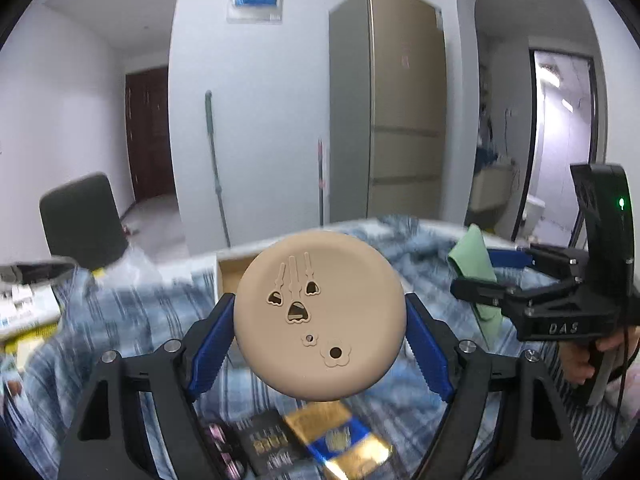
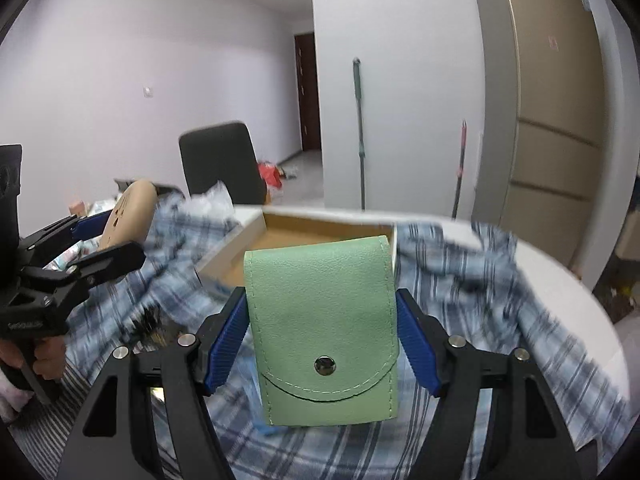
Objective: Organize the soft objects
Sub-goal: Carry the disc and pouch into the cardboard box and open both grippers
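Green pouch: We hold the green snap-flap pouch point(image 2: 322, 330) upright, lifted above the plaid cloth point(image 2: 480, 320), just in front of the open box point(image 2: 316, 232), our landmark.
Right gripper: The right gripper point(image 2: 322, 340) is clenched on the pouch, one blue pad point(image 2: 224, 344) pressing each side edge; we judge the side grip keeps the flap and snap clear of the pads.
Tan disc: We carry the tan round disc point(image 1: 320, 320), with its flower-shaped cut-outs, face toward the camera, off the cloth and left of the box.
Left gripper: The left gripper point(image 1: 320, 340) grasps the disc across its width, pads at the rim on both sides.
Open box: It sits in the folds of the cloth, cardboard floor showing; we read it as the likely place for both items, though neither is over it yet.
Beyond the box: A dark chair point(image 2: 220, 160) stands behind it to the left, a mop handle point(image 2: 360, 132) leans on the wall behind, a tall fridge point(image 2: 552, 120) to the right.
Near side: Gold-and-blue packets point(image 1: 340, 436) lie blurred on the cloth below the disc.
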`<state>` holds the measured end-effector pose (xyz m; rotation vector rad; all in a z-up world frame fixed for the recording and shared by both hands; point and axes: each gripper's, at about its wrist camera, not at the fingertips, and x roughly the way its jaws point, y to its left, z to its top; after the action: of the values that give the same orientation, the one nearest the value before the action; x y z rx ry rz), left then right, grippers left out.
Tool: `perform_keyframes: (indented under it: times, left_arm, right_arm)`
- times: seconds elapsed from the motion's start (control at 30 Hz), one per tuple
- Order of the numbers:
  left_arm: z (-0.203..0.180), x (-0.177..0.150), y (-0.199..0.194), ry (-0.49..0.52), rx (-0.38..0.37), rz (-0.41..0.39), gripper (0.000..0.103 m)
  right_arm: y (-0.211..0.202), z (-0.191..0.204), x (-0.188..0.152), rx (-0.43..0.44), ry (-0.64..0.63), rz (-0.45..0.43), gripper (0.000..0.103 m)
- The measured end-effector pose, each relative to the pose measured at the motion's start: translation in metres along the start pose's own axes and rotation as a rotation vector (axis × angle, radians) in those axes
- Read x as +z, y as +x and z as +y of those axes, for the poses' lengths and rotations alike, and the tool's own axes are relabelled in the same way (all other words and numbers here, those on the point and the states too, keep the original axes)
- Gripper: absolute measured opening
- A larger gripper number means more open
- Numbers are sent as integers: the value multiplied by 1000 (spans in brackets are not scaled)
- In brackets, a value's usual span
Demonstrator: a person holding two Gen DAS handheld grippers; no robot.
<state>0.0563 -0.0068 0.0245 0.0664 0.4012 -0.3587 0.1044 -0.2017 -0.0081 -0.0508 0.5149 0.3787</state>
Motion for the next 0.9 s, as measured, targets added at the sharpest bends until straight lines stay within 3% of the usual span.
perform_keyframes:
  times: [0.2,0.3,0.43,0.63,0.9]
  left_arm:
    - [5,55,-11,9,71,-98,83]
    - [4,77,6,24,161,-53,83]
    - [17,97,35,-67,149,-36,83]
    - [29,107,75,-67,175,-16,83]
    - [50,71,135,-86,163,121,83]
  right_arm:
    - [-9,10,59,-42,-27,-113,71]
    - [10,10,81,-48,-19,-116,71]
    - [46,3,96,-61,35,-95,71]
    - [90,-13,89,-51,109,-31,71]
    - [148,-19,53,-32,147,107,71]
